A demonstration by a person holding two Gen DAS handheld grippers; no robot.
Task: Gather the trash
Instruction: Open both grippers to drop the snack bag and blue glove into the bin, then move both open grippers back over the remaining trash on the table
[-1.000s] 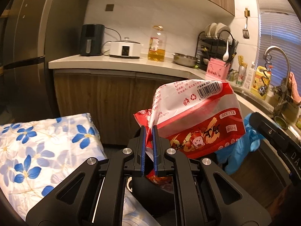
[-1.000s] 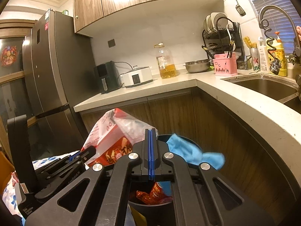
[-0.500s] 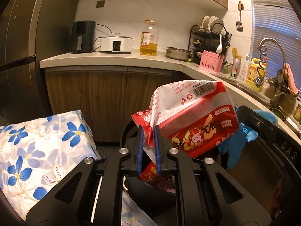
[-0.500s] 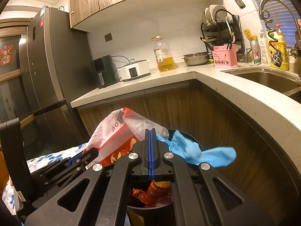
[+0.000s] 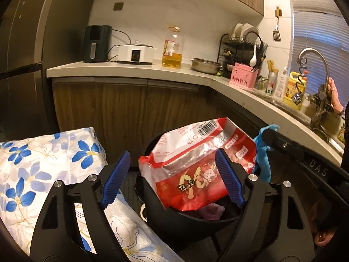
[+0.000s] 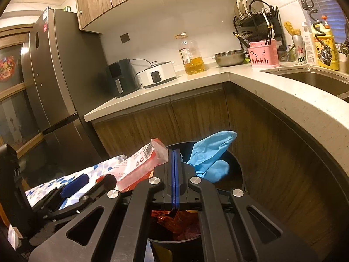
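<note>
Black plastic, round and deep, the trash bin [image 5: 185, 224] is the landmark in the left wrist view. On its rim lies a red and white crinkled snack bag [image 5: 196, 166], tilted, with the barcode end up and the lower end inside the bin. The left gripper [image 5: 174, 179] stands wide apart, its blue ribbed pads [image 5: 115, 179] on both sides of the bag, and it holds nothing. Left of the bin is a white cloth with blue flowers [image 5: 43, 163]. Right of the bin hangs a light blue rubber glove [image 5: 262, 159], behind the bag.

In the right wrist view the same black bin [image 6: 235, 172] is below the right gripper [image 6: 175, 179], whose blue pads are pressed flat together. The light blue glove [image 6: 209, 152] rises just beside the fingertips, over the bin; I cannot tell if its edge is pinched between them. The snack bag [image 6: 139, 166] lies at the left rim of the bin. Behind the bin runs a pale stone counter [image 6: 261, 87].
</note>
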